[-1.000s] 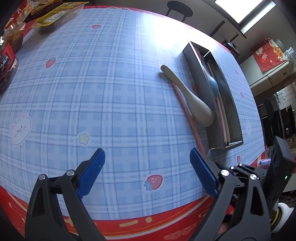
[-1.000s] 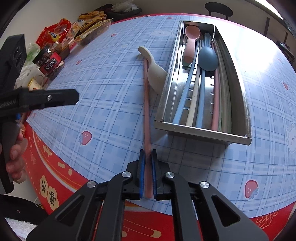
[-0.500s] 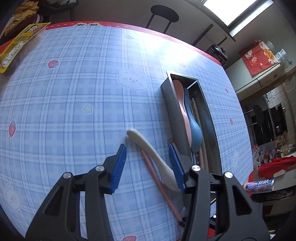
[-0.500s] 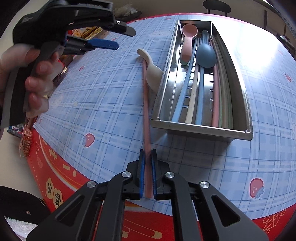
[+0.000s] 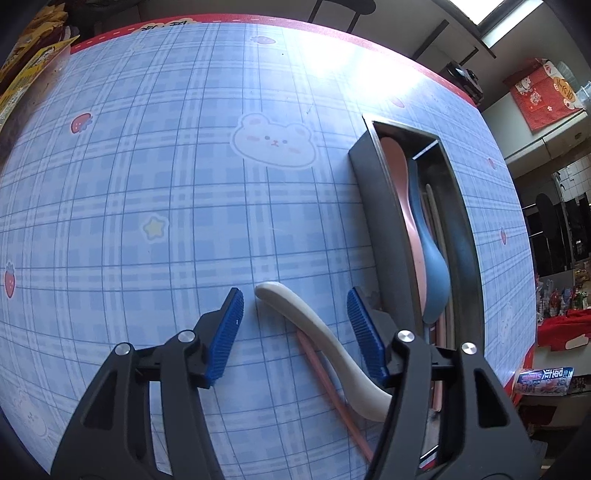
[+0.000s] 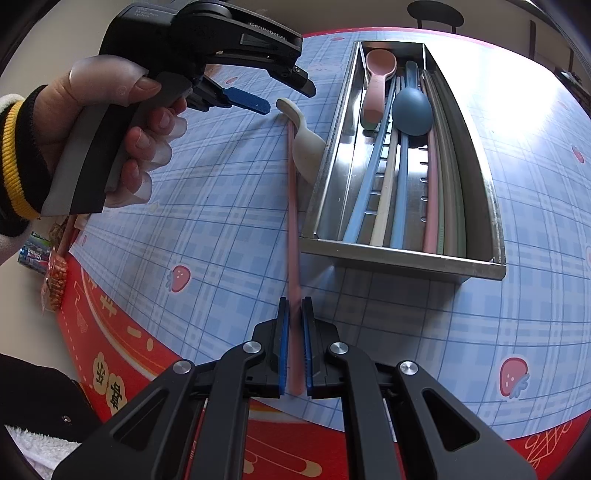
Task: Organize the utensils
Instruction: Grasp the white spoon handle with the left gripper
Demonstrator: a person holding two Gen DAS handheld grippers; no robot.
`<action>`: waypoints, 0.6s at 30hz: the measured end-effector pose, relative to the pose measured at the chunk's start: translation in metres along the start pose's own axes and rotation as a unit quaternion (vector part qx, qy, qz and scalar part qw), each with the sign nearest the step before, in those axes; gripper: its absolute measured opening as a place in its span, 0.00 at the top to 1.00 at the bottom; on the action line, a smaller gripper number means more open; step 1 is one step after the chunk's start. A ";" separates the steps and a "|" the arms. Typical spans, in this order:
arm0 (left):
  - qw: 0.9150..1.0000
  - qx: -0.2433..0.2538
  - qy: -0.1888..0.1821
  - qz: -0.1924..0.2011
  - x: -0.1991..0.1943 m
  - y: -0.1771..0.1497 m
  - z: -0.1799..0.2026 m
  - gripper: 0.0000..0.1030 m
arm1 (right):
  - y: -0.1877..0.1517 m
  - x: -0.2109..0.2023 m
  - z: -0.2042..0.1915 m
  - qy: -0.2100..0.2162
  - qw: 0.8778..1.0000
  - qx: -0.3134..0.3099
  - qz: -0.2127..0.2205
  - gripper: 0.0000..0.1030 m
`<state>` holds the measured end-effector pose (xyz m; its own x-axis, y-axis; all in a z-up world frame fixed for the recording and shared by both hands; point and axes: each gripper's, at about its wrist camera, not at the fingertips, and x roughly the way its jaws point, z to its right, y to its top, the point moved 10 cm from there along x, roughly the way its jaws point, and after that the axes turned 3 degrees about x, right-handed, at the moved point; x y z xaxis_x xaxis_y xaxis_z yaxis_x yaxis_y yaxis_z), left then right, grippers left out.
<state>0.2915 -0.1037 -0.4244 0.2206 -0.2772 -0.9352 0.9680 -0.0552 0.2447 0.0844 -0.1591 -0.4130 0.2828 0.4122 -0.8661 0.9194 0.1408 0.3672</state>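
Utensils lie on a blue checked tablecloth [image 5: 155, 177] with a red border; a dark chair [image 6: 435, 13] stands beyond. One steel tray [image 6: 406, 258] holds two spoons and several chopsticks. One white spoon [image 5: 317, 332] rests beside it, between the opening pads of the left gripper [image 5: 293, 332], untouched. Right gripper [image 6: 294, 347], tilted down, pinches one pink chopstick [image 6: 292, 206]

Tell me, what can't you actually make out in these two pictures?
- White spoon: its bowl is hidden behind the right finger of the left tongs in the left view.
- Pink chopstick: its near end is buried between the closed right tongs.
- Snack packets: cut off by the hand, print unreadable.
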 end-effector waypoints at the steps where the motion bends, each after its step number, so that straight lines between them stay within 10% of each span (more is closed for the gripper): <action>1: 1.000 0.005 0.000 -0.001 0.001 -0.005 0.003 0.42 | 0.000 0.000 0.000 0.001 1.000 0.001 0.000 0.93; 6: 1.000 0.029 0.001 -0.008 0.006 -0.021 0.017 0.29 | 0.001 0.000 0.000 -0.001 1.000 0.001 0.000 0.93; 18: 0.995 0.088 0.037 -0.019 0.016 -0.041 0.041 0.35 | 0.001 -0.001 0.002 0.000 1.000 0.002 0.001 0.93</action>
<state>0.2500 -0.1456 -0.4387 0.1996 -0.2000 -0.9593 0.9414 -0.2326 0.2443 0.0857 -0.1606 -0.4127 0.2850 0.4124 -0.8653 0.9200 0.1356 0.3676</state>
